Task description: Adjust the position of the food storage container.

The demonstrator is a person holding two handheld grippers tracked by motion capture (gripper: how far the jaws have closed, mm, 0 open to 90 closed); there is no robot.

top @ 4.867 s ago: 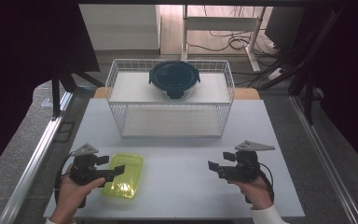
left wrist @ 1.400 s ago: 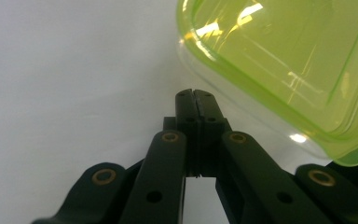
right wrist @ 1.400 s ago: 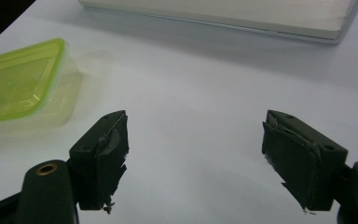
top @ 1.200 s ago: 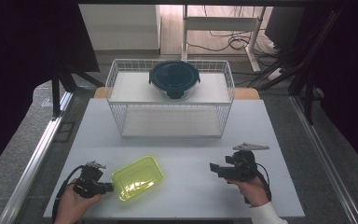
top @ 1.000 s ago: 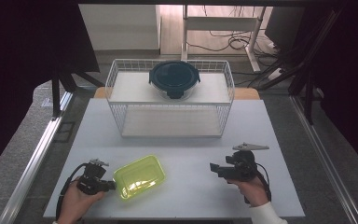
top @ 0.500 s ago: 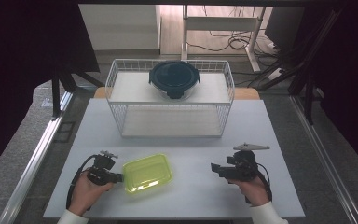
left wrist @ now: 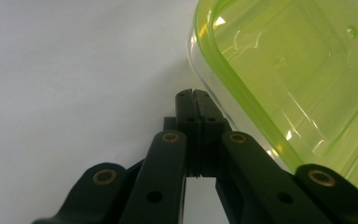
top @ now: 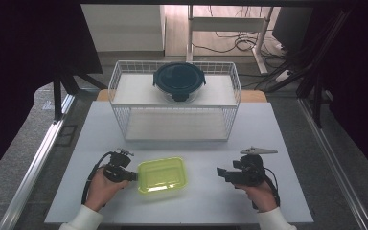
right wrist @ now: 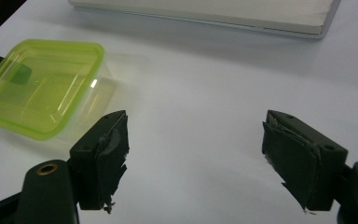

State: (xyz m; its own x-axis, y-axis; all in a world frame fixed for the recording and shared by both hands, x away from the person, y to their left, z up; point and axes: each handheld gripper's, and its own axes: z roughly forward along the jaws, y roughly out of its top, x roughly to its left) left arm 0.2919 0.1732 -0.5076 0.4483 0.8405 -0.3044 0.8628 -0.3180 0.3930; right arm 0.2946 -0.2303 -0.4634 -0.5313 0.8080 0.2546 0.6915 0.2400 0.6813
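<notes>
A yellow-green lidded plastic container lies on the white table near its front, left of centre. My left gripper sits at the container's left edge, jaws shut together with nothing between them. In the left gripper view the shut tips rest against the container's rim, which lies beside them, not in them. My right gripper hovers to the container's right, a clear gap away, open and empty. In the right gripper view its jaws stand wide over bare table, with the container at upper left.
A white wire basket stands at the back of the table, with a round dark-lidded glass bowl on its upper shelf. Dark curtains flank both sides. Cables trail on the floor behind.
My left gripper has slid to the right with the container moving along ahead of it, and the container has turned squarer to the table. The right gripper has stayed put.
</notes>
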